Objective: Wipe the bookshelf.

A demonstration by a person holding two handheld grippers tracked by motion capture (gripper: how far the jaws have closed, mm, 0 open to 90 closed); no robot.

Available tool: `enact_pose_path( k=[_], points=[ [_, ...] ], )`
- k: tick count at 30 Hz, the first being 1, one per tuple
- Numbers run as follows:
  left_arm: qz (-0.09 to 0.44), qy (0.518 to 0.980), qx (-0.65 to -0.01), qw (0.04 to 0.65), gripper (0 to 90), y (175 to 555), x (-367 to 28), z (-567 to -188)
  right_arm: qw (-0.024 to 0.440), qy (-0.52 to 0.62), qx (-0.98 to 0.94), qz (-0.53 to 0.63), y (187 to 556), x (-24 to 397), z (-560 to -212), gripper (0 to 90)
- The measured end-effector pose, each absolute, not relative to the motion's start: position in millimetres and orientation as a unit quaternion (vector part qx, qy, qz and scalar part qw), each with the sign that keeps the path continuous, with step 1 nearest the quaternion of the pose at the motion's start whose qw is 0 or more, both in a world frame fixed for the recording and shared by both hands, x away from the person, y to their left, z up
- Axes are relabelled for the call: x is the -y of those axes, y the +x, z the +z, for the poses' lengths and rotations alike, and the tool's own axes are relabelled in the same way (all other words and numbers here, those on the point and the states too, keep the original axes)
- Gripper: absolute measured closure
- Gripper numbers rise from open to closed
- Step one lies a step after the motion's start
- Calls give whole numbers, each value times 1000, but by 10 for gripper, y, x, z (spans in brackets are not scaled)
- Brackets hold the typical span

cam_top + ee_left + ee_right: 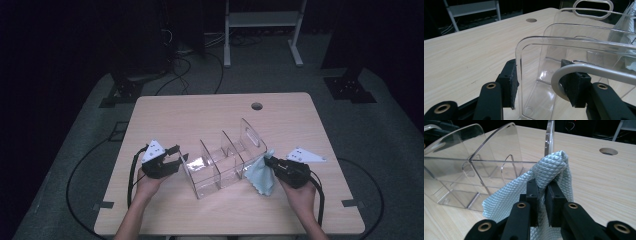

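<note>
Nearest the person, the left gripper (176,159) has its jaws clamped across the end wall of the clear acrylic organizer (225,162), one pad outside and one inside. The right gripper (269,162) has its jaws clenched on a fold of the light blue cloth (260,176), held against the organizer's other end. The organizer stands mid-bench (200,115), its dividers upright. Judged from its look, the acrylic is rigid, light, slippery and scratch-prone: grip a wall edge squarely. The cloth is soft and limp; pinch a bunched fold.
</note>
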State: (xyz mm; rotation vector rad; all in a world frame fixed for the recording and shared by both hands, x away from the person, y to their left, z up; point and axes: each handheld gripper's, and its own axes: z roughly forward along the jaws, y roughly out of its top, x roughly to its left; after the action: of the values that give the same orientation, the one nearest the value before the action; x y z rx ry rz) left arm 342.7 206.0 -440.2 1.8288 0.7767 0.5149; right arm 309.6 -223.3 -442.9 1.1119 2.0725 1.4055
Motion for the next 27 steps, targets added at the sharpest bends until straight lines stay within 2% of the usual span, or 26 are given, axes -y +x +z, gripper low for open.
enact_pose_path(
  k=[9, 15, 20, 27],
  points=[
    [211, 758, -330, 521, 489, 3371, -2088, -4406, 178, 369, -758, 508, 3062, 2091, -4465, 813],
    [212, 758, -330, 521, 487, 3370, -2085, -4406, 197, 387, -748, 501, 3122, 2141, -4512, 812],
    [213, 758, -330, 521, 487, 3372, -2091, -4405, 189, 374, -762, 493, 3084, 2032, -4568, 813],
    [211, 757, -332, 521, 486, 3377, -2090, -4406, 192, 399, -748, 495, 3183, 2168, -4594, 812]
  ],
)
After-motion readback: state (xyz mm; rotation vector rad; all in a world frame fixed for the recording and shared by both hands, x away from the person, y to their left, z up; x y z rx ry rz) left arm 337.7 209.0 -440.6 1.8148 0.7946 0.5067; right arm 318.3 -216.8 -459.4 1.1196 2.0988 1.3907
